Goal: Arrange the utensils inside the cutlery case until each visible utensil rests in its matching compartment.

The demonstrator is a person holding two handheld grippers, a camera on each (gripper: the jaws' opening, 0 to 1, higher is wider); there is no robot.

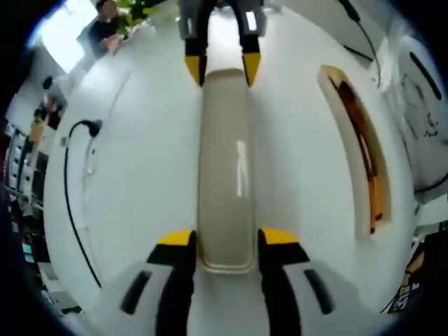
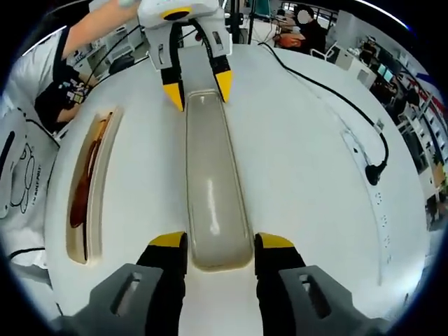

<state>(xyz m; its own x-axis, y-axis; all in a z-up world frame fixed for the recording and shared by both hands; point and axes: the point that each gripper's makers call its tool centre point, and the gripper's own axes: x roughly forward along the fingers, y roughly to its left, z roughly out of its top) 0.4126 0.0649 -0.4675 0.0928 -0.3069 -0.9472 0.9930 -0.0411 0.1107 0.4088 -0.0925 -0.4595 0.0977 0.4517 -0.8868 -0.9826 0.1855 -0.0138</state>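
A long beige case lid (image 1: 224, 161) lies lengthwise on the white table (image 1: 140, 182), held at both ends. In the left gripper view my left gripper (image 1: 229, 239) clamps the lid's near end between its yellow-tipped jaws, while my right gripper (image 1: 222, 68) grips the far end. The right gripper view shows the same lid (image 2: 210, 182) from the opposite end, with the right gripper (image 2: 220, 243) near and the left gripper (image 2: 198, 87) far. Beside the lid lies the open case tray (image 1: 365, 210) (image 2: 108, 140), holding brown and orange utensils (image 1: 360, 133) (image 2: 87, 175).
A black cable with a plug (image 1: 78, 129) (image 2: 374, 171) runs across the table on the side away from the tray. A person's arm (image 2: 98, 24) reaches in behind the left gripper. People and cluttered desks stand beyond the table's edges.
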